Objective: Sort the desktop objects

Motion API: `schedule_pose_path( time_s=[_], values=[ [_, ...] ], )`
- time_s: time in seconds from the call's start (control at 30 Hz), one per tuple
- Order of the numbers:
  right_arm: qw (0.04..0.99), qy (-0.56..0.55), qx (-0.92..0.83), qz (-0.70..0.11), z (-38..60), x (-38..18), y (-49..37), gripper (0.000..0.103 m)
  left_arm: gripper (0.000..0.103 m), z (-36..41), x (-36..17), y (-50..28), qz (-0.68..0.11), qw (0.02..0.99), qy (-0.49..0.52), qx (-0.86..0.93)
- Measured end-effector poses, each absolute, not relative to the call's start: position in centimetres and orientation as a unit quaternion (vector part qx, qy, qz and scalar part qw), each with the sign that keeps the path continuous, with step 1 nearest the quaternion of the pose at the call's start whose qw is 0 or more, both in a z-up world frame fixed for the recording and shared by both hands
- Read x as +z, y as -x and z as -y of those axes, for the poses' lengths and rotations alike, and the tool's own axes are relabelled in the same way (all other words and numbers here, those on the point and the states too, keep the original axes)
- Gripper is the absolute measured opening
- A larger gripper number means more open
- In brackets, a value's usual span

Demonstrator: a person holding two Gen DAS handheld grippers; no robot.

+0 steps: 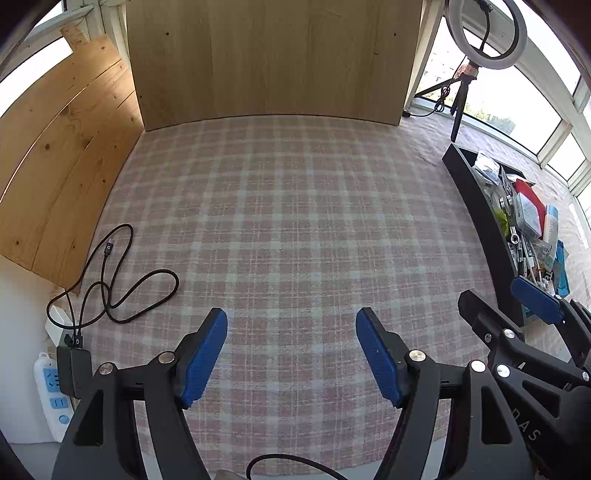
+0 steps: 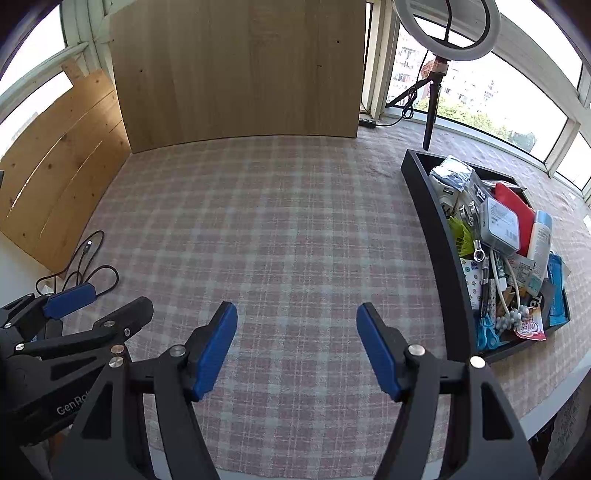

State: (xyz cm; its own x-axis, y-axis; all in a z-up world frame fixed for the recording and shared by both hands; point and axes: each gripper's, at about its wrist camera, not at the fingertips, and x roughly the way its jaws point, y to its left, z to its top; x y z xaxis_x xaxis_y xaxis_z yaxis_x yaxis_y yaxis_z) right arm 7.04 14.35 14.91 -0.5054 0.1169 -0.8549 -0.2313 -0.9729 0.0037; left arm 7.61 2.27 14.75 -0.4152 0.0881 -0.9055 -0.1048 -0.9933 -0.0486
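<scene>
Tray of clutter, right of gaping right tongs

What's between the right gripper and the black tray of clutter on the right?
Nothing visible. Only bare plaid tablecloth lies between the open, empty right gripper and the black tray. The tray's near wall stands up along that side, so reaching the piled items means going over it.

1. Desk covered by a pink-and-white plaid cloth, fills centre of frame.
2. Light wood panel upright at top centre; knotty pine boards at upper left.
3. Windows at upper right, bright daylight, buildings and trees outside.
4. Ring light on tripod, top right.
</scene>
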Motion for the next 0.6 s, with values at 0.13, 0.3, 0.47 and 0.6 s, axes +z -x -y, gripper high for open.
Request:
schedule_pose_path(
  time_s=[0.13,0.3,0.47,0.6],
  values=[
    [0.098,0.488,0.866,-0.057,-14.25,14.99,-7.13,0.066,0.070,-1.89,14.58,-7.77,-0.003,0.057,0.542,0.839],
    [0.095,0.491,0.864,-0.057,-14.36,14.74,-7.17,0.066,0.070,-1.99,14.73,-8.06,-0.004,0.055,0.535,0.843],
    [0.096,0.491,0.864,-0.059,-14.57,14.56,-7.13,0.066,0.074,-2.03,14.81,-7.89,-0.004,0.054,0.533,0.844],
    [0.097,0.489,0.865,-0.060,-14.59,14.51,-6.96,0.066,0.074,-2.32,14.92,-7.73,-0.011,0.051,0.526,0.849]
  ],
)
